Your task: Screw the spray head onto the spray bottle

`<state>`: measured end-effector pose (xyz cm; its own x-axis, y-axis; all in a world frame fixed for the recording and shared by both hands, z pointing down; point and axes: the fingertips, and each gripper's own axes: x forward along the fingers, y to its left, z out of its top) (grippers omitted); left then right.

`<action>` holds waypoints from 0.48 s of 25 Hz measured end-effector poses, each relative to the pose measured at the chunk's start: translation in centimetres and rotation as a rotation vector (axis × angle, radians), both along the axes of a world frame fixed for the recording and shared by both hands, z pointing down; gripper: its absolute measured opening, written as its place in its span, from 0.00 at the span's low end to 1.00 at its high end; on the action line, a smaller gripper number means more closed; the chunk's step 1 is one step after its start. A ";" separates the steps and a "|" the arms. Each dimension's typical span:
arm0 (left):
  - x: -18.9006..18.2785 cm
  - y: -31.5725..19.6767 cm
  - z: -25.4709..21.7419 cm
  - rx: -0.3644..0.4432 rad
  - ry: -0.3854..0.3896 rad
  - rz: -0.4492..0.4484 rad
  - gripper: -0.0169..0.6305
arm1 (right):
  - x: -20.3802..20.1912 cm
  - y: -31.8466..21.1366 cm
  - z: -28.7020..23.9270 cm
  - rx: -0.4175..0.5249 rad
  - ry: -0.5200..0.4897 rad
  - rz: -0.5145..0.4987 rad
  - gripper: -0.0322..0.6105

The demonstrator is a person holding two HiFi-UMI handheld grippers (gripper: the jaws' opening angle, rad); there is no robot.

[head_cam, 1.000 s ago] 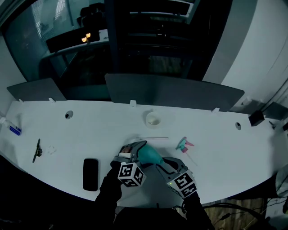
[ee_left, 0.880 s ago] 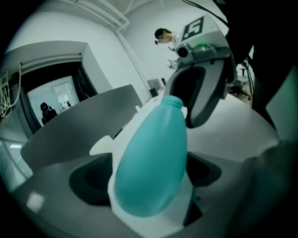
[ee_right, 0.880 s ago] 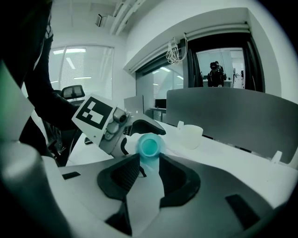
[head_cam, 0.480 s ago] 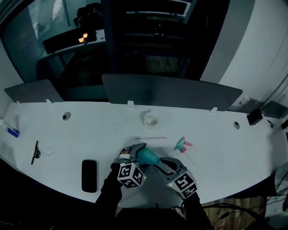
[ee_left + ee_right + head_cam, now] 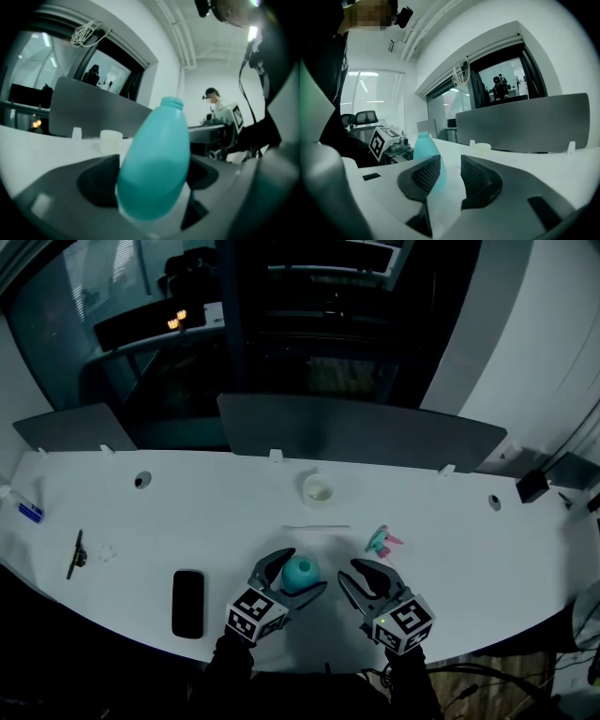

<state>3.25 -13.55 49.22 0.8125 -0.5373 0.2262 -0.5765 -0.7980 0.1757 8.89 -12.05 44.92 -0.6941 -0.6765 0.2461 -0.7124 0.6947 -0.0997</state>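
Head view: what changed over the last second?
The spray bottle went from lying between both grippers to upright in the left gripper, whose jaws have just been closing on it. The right gripper moved off it, empty. The spray head and phone stayed put.

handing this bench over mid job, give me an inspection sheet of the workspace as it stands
surface: white desk, curved front edge
job's things: teal spray bottle upright, neck uncapped; spray head lying on the desk, apart from the bottle
clutter: black phone, small white container, thin white tube, black tool, blue-tipped item
grippers: left gripper jaws have just been closing, now gripping the bottle; right gripper open, nothing between its jaws
cables: white cord coil hanging on the window frame
surroundings: grey divider panel at the desk's back, dark glass behind
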 end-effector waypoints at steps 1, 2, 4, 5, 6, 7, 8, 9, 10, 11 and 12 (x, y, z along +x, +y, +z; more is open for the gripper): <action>0.0 0.5 0.3 -0.003 0.009 -0.004 0.67 | 0.2 0.0 0.2 -0.002 -0.014 0.018 0.26; 0.0 0.9 0.6 -0.002 0.016 -0.008 0.67 | 0.5 0.1 0.3 -0.004 -0.033 0.039 0.26; 0.1 1.6 1.1 0.015 0.017 -0.016 0.67 | 1.1 0.2 0.5 -0.014 -0.082 0.080 0.26; 0.2 1.9 1.3 0.026 0.012 -0.017 0.67 | 1.4 0.2 0.7 -0.024 -0.105 0.096 0.26; 0.3 2.2 1.5 0.034 0.006 -0.016 0.67 | 1.7 0.2 0.9 -0.035 -0.122 0.108 0.26; 0.5 2.4 1.8 0.034 0.001 -0.013 0.67 | 1.9 0.2 1.1 -0.044 -0.129 0.117 0.26; 0.6 2.7 2.3 0.025 -0.010 -0.007 0.67 | 2.1 0.3 1.4 -0.051 -0.124 0.125 0.26; 0.8 3.0 3.0 0.010 -0.029 0.003 0.67 | 2.3 0.4 1.7 -0.056 -0.113 0.131 0.26; 0.9 3.4 3.7 -0.005 -0.052 0.015 0.67 | 2.5 0.5 2.0 -0.060 -0.101 0.136 0.26; 0.9 3.7 4.3 -0.013 -0.070 0.024 0.67 | 2.7 0.7 2.2 -0.061 -0.092 0.141 0.26; 0.9 3.9 4.6 -0.014 -0.080 0.028 0.67 | 2.9 0.8 2.3 -0.062 -0.088 0.146 0.26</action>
